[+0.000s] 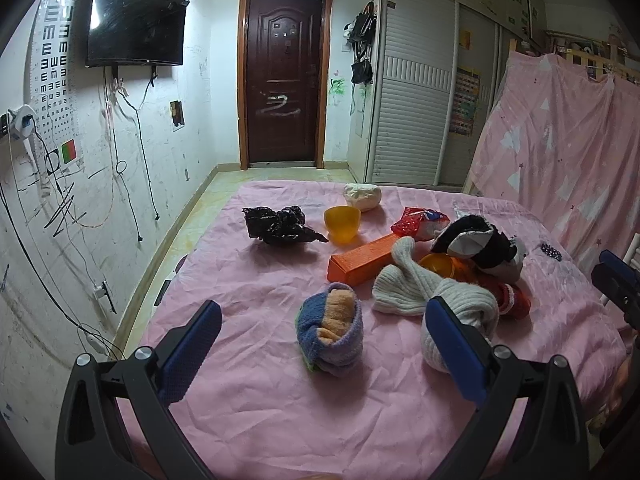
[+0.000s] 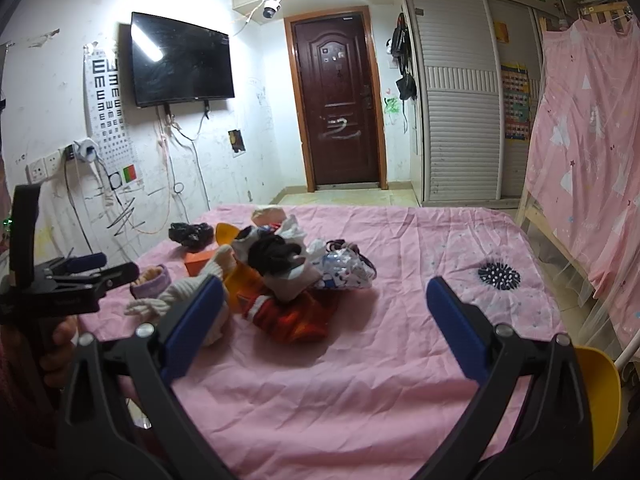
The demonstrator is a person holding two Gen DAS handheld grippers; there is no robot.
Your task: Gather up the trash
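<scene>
A pink sheet [image 1: 260, 360] covers the bed. On it lie a crumpled black plastic bag [image 1: 280, 226], a yellow cup [image 1: 342, 224], an orange box [image 1: 366, 258], a red snack wrapper [image 1: 420, 222], a white wad [image 1: 362, 196] and a second orange cup [image 1: 440, 266] among socks. My left gripper [image 1: 324, 344] is open and empty, just before a blue-purple sock roll [image 1: 332, 330]. My right gripper [image 2: 324, 320] is open and empty, near a red sock [image 2: 292, 316] and a printed plastic wrapper [image 2: 344, 268].
White knit socks [image 1: 404, 288] and a black-and-white sock bundle [image 1: 480, 246] lie in the pile. A yellow bin rim [image 2: 600, 396] shows at the lower right. A door [image 1: 284, 80], a TV [image 1: 136, 20] and a wardrobe [image 1: 416, 92] stand beyond the bed.
</scene>
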